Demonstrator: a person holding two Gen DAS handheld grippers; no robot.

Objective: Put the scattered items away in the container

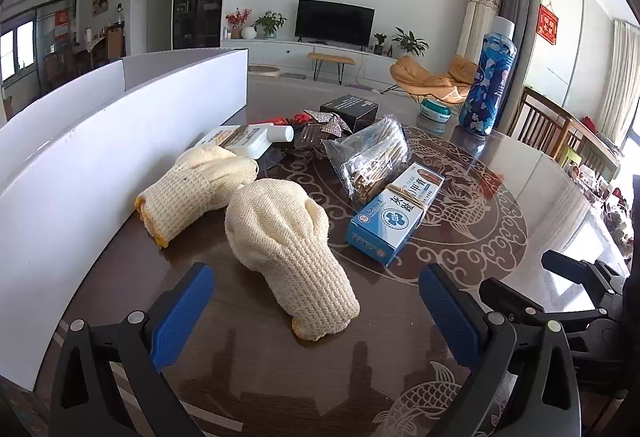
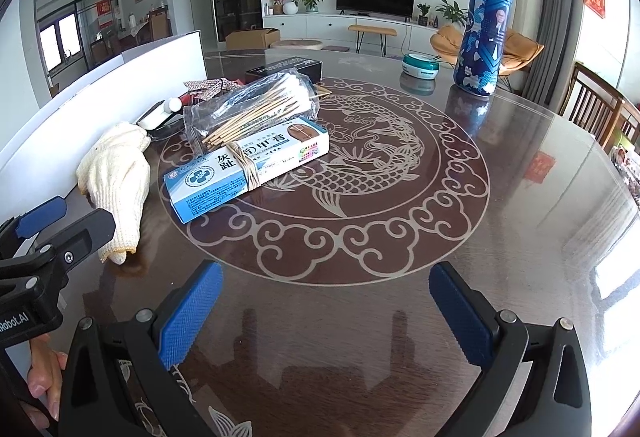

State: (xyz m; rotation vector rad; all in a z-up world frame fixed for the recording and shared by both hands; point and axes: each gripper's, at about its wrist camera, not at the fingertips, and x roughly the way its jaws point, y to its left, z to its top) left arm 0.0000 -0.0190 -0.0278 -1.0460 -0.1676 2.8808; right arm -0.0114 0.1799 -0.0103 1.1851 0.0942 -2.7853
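The scattered items lie on the counter [image 2: 520, 197] beside the white container [image 1: 80, 165], none in it yet. Nearest me is a knitted glove [image 1: 288, 249], its cuff between the spread blue pads of my left tool [image 1: 316, 305], which I hold angled down with nothing gripped, probably to take it first. A second glove [image 1: 192, 189] rests against the container wall. Beyond lie a blue medicine box [image 2: 248, 165], a bag of cotton swabs [image 2: 256, 105] and a white bottle [image 1: 256, 141]. My right tool [image 2: 326, 303] hangs wide apart over bare counter, likely waiting.
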